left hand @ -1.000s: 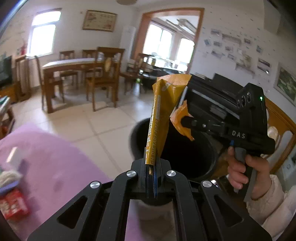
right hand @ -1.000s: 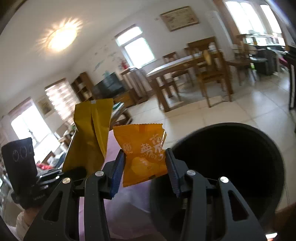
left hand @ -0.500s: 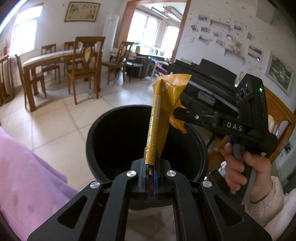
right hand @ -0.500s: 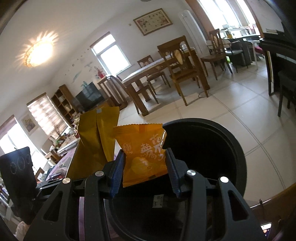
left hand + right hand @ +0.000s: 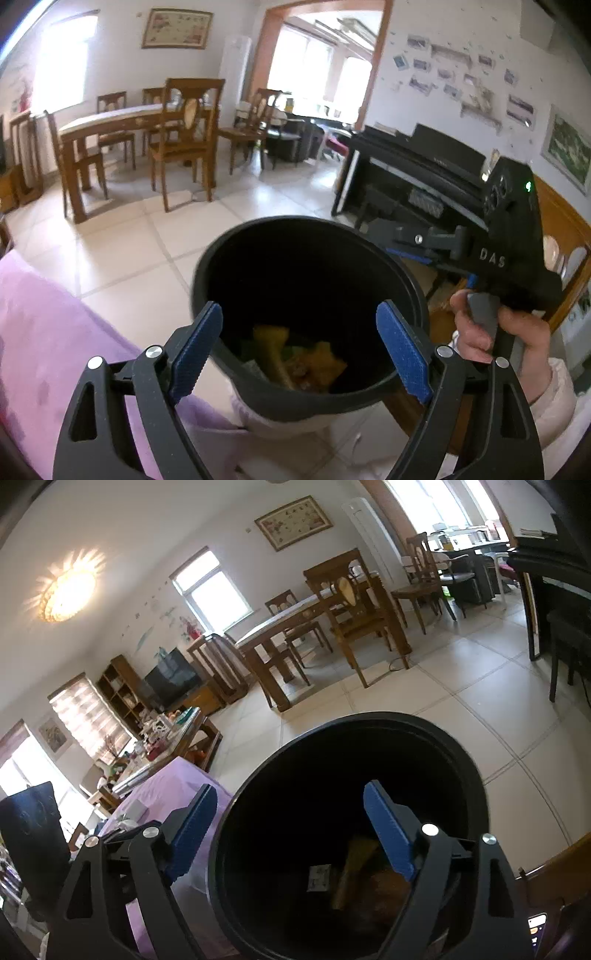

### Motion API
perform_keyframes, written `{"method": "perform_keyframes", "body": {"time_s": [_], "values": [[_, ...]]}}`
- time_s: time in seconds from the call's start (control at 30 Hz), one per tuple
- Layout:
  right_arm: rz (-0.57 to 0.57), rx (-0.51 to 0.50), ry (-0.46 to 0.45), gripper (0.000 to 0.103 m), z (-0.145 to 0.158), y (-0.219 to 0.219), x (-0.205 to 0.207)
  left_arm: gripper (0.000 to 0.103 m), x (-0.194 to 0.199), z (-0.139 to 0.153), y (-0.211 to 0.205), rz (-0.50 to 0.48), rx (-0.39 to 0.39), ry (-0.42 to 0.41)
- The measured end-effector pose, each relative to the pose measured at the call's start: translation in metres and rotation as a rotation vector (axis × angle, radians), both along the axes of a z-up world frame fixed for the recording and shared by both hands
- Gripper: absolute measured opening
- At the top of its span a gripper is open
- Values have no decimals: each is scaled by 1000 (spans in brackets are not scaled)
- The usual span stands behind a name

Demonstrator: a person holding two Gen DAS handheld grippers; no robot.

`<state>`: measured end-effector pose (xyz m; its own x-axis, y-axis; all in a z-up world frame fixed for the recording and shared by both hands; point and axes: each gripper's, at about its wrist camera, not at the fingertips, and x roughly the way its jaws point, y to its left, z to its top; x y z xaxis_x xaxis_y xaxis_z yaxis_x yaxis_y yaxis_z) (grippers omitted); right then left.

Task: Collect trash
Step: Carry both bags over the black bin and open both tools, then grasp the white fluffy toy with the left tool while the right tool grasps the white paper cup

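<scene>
Left wrist: crinkled yellow wrappers [image 5: 295, 360] inside round black bin [image 5: 399, 269]

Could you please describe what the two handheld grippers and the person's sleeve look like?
Both the left gripper and the right gripper have black cut-out frames, silver screws and blue textured pads. The right one's body reads "DAS" beside a green light. The sleeve is pale pink.

I see the tiled floor [image 5: 122, 258] beyond my left tongs [image 5: 299, 343], carrying the black bin [image 5: 229, 266] just ahead of them, a dining table [image 5: 110, 122] with chairs farther off, and a piano [image 5: 417, 177] to the right.
</scene>
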<state>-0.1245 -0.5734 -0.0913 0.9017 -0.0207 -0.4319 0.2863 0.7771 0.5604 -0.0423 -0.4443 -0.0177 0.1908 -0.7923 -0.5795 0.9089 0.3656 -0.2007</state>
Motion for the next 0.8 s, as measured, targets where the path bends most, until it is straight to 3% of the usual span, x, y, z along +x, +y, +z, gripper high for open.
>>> {"method": "perform_keyframes", "body": {"time_s": [0.23, 0.47, 0.67, 0.8], "values": [[78, -25, 16, 83, 8, 30, 22, 89, 22, 14, 78, 147, -40, -2], [236, -62, 33, 83, 19, 96, 67, 89, 50, 18, 201, 421, -42, -33], [395, -69, 61, 83, 24, 161, 116, 89, 69, 16, 305, 686, 27, -63], [482, -68, 87, 83, 26, 207, 152, 89, 87, 1, 353, 789, 101, 5]]}}
